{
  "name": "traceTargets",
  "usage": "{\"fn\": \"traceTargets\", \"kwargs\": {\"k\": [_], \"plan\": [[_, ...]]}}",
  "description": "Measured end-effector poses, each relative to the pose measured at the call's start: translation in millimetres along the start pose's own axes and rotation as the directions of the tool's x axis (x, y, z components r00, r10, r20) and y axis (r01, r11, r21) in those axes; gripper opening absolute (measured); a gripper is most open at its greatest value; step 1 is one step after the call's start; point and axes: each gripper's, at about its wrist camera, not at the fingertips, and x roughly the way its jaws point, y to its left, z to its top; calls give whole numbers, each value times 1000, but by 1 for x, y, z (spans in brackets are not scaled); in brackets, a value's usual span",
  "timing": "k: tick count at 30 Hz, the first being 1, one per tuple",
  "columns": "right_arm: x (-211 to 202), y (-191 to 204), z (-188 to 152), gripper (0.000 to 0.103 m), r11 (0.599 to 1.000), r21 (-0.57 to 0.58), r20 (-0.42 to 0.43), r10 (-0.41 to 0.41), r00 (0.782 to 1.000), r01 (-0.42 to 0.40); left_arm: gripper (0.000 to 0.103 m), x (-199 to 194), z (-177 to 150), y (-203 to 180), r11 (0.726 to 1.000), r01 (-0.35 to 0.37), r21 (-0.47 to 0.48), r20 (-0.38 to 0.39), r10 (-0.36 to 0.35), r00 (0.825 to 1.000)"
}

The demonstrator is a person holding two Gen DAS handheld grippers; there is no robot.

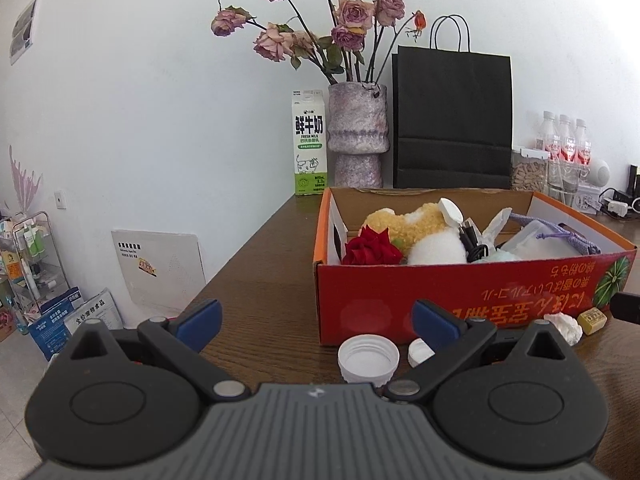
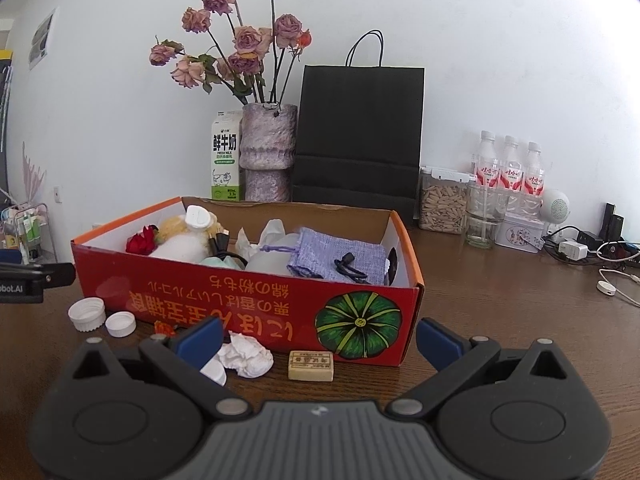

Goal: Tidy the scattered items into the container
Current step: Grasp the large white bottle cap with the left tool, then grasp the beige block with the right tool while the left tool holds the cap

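Observation:
A red cardboard box (image 1: 472, 300) (image 2: 248, 300) stands on the brown table, holding a plush toy (image 1: 420, 228), a red rose (image 1: 372, 250), a lilac pouch (image 2: 340, 256) and cables. In front of it lie a large white cap (image 1: 368, 358) (image 2: 87, 314), a small white cap (image 1: 420, 352) (image 2: 120, 324), a crumpled tissue (image 2: 246, 354) (image 1: 566, 328) and a small tan block (image 2: 311, 366) (image 1: 593, 320). My left gripper (image 1: 318, 324) is open and empty above the caps. My right gripper (image 2: 320, 344) is open and empty, above the tissue and block.
A milk carton (image 1: 310, 144), a vase of dried roses (image 1: 358, 136) and a black paper bag (image 1: 452, 120) stand behind the box by the wall. Bottles (image 2: 508, 172), jars, a glass (image 2: 482, 220) and chargers with cables (image 2: 612, 280) are at the right.

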Motion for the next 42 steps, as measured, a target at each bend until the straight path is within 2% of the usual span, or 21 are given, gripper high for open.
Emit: {"fn": "traceTargets", "kwargs": {"k": [6, 7, 9, 13, 19, 22, 23, 24, 26, 32, 36, 42], "plan": [[3, 0, 0, 103, 1000, 0, -21, -4, 1000, 4, 103, 9, -5, -7, 999, -3, 54, -73, 7, 997], [3, 0, 0, 103, 1000, -1, -24, -5, 1000, 5, 101, 11, -6, -7, 998, 2, 57, -87, 3, 996], [4, 0, 0, 103, 1000, -1, -30, -6, 1000, 6, 90, 16, -6, -8, 998, 9, 66, -116, -1, 993], [6, 0, 0, 103, 1000, 1, -42, -11, 999, 11, 79, 24, -7, -7, 998, 22, 51, -159, -14, 987], [9, -1, 0, 103, 1000, 2, -57, -16, 998, 16, 78, 29, -6, -6, 997, 74, 19, -179, -69, 981], [11, 0, 0, 103, 1000, 1, -66, -18, 998, 18, 64, 34, -6, -8, 996, 84, 23, -205, -78, 976], [11, 0, 0, 103, 1000, 1, -69, -19, 997, 20, 53, 38, -6, -9, 996, 87, 23, -221, -79, 972], [12, 0, 0, 103, 1000, 0, -71, -20, 997, 20, 46, 41, -6, -9, 996, 89, 18, -239, -82, 968], [12, 0, 0, 103, 1000, 0, -77, -20, 997, 20, 41, 43, -6, -8, 995, 100, -1, -241, -97, 966], [19, 0, -1, 103, 999, 0, -112, -33, 993, 33, 41, 44, -7, -3, 993, 112, -37, -236, -118, 965], [28, -5, -1, 103, 996, 32, -159, -72, 985, 78, 41, 44, -7, 3, 990, 115, -79, -230, -130, 964], [47, -4, 1, 96, 995, 16, -219, -97, 971, 103, 41, 44, -6, 9, 987, 116, -112, -225, -139, 964]]}}
